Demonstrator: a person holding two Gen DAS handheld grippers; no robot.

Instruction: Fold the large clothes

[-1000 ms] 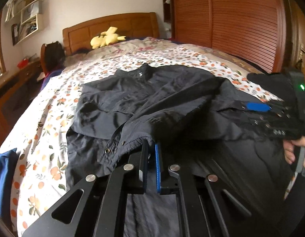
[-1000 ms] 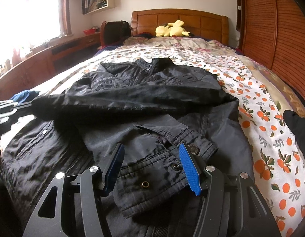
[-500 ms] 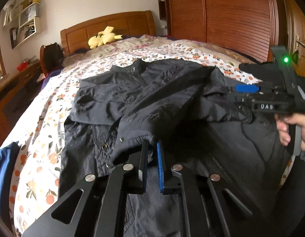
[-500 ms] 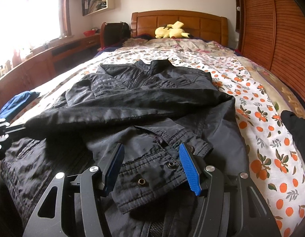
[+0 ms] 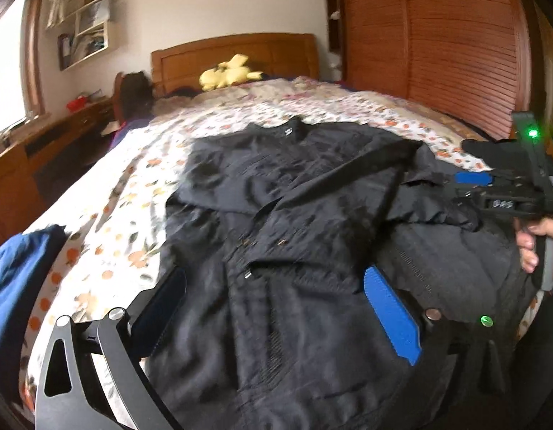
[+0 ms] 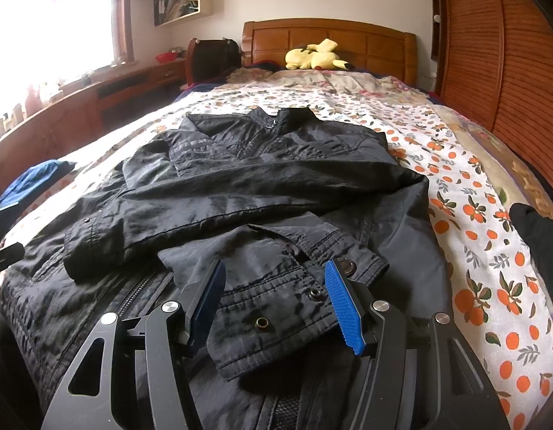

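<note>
A black jacket (image 5: 294, 208) lies flat on the bed, collar toward the headboard, both sleeves folded across its front. It also shows in the right wrist view (image 6: 262, 186). My left gripper (image 5: 276, 286) is open and empty just above the jacket's lower front. My right gripper (image 6: 274, 286) is open, its jaws standing on either side of a sleeve cuff (image 6: 298, 294) with snap buttons, not closed on it. The right gripper also shows at the right edge of the left wrist view (image 5: 473, 179).
The bed has a floral sheet (image 6: 473, 222) and a wooden headboard (image 6: 330, 43) with a yellow plush toy (image 6: 315, 57). A blue garment (image 5: 14, 286) lies at the bed's left edge. A dark item (image 6: 538, 229) lies at the right. A wooden wardrobe (image 5: 437, 46) stands at the right.
My left gripper has opened and let go of the sleeve cuff, which now lies across the jacket. The left view has swung left. The right gripper has stayed open over its cuff.
</note>
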